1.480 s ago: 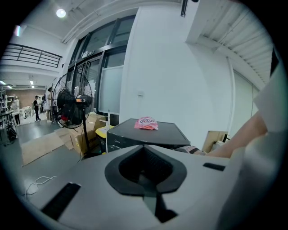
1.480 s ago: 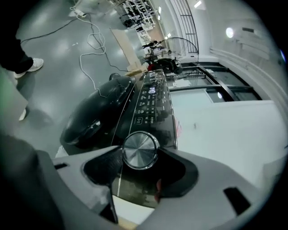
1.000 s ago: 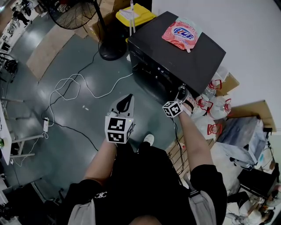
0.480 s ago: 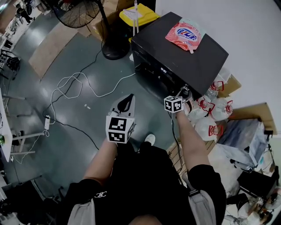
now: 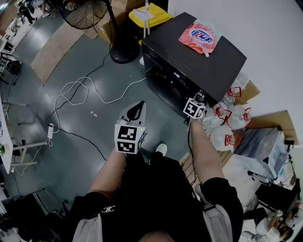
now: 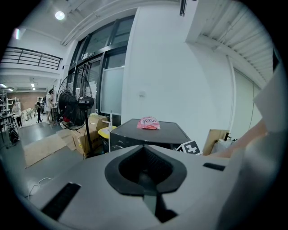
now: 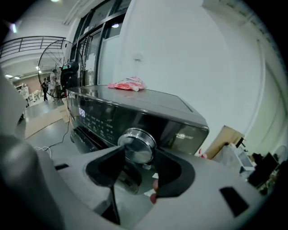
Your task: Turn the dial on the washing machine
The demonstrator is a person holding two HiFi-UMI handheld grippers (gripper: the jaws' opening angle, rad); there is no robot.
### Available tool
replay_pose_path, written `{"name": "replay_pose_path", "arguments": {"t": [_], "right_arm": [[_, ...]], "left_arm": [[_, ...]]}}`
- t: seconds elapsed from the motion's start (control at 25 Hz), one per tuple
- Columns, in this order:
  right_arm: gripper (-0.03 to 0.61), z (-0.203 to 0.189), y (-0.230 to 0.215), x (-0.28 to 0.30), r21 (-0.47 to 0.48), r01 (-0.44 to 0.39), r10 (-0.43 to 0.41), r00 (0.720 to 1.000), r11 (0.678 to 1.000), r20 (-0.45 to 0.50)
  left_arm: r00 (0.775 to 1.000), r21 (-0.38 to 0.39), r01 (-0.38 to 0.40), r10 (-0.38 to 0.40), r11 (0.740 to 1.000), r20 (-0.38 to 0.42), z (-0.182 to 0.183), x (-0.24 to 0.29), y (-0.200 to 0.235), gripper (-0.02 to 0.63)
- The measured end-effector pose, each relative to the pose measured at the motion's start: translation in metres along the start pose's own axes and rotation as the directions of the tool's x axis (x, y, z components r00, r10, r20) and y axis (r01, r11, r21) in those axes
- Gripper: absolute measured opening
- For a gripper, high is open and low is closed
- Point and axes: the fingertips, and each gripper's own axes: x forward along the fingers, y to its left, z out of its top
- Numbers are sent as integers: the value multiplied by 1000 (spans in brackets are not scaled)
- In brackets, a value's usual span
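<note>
Turning step: my right claw [image 7: 139,152] clamped on dial [image 7: 136,143]; next needs a wrist roll with firm grip, no slipping.

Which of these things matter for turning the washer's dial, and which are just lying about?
For the job: washing machine; dial; right claw, clamped on the dial.

Lying about: pink pouch on the machine; fan; cable on the floor; white bags; yellow bin.

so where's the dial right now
In the right gripper view the dial sits toward the right end of the washing machine's dark front panel, between the right gripper's jaws, which grip it.
</note>
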Motion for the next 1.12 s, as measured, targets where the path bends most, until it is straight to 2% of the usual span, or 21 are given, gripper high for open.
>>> {"name": "replay_pose_path", "arguments": {"t": [0.12, 0.28, 0.72, 0.84, 1.0, 1.04, 1.12], "right_arm": [[203, 1, -2, 1, 70, -33, 33, 999, 997, 0], [204, -5, -3, 5, 215, -81, 85, 996, 973, -7], [204, -6, -4, 5, 273, -119, 126, 992, 955, -9], [204, -8, -5, 7, 364, -167, 178, 984, 916, 4], [204, -10, -3, 10, 512, -280, 297, 953, 812, 51], [204, -10, -2, 10, 525, -295, 313, 948, 798, 58], [204, -11, -3, 9, 531, -302, 319, 946, 792, 62]], "left_arm": [[1000, 3, -1, 1, 1000, -2, 0, 0, -1, -5], [1000, 7, -3, 3, 1000, 2, 3, -1, 0, -5], [1000, 19, 3, -3, 1000, -6, 5, 2, -6, -5], [1000, 22, 3, -3, 1000, -7, 5, 3, -8, -5], [1000, 26, 5, -5, 1000, -6, 5, 4, -9, -5], [1000, 28, 7, -7, 1000, -8, 4, 4, -9, -5], [1000, 31, 11, -11, 999, -10, 4, 5, -12, -5]]}}
